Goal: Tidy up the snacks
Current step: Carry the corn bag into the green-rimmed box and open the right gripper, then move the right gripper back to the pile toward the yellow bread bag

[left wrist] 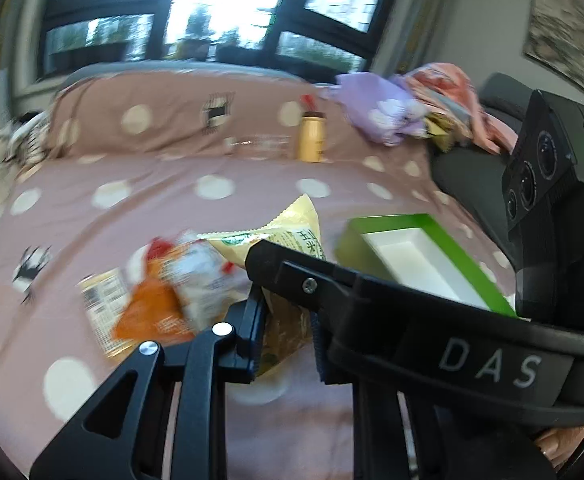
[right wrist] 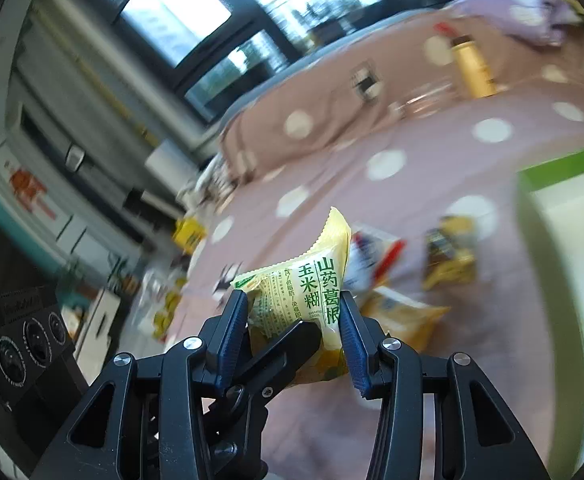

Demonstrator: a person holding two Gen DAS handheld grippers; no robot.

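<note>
A yellow snack packet (right wrist: 324, 280) with green writing hangs above the pink dotted bedspread (right wrist: 432, 136). My right gripper (right wrist: 294, 320) is shut on its middle, blue pads on both sides. My left gripper (left wrist: 286, 332) is shut on the same packet's lower brownish end; one of its black fingers (right wrist: 288, 340) crosses in front of the packet in the right wrist view. In the left wrist view the packet's upper corner (left wrist: 292, 220) sticks up behind the right gripper's finger (left wrist: 268, 256). Several other snack packets (left wrist: 172, 288) lie on the bed below.
An open green box with a white inside (left wrist: 412, 264) sits on the bed to the right of the packets. A tan can (left wrist: 311, 138) stands by the pillows, and purple clothes (left wrist: 380, 108) are heaped beyond. A yellow box (right wrist: 190, 232) lies off the bed's edge.
</note>
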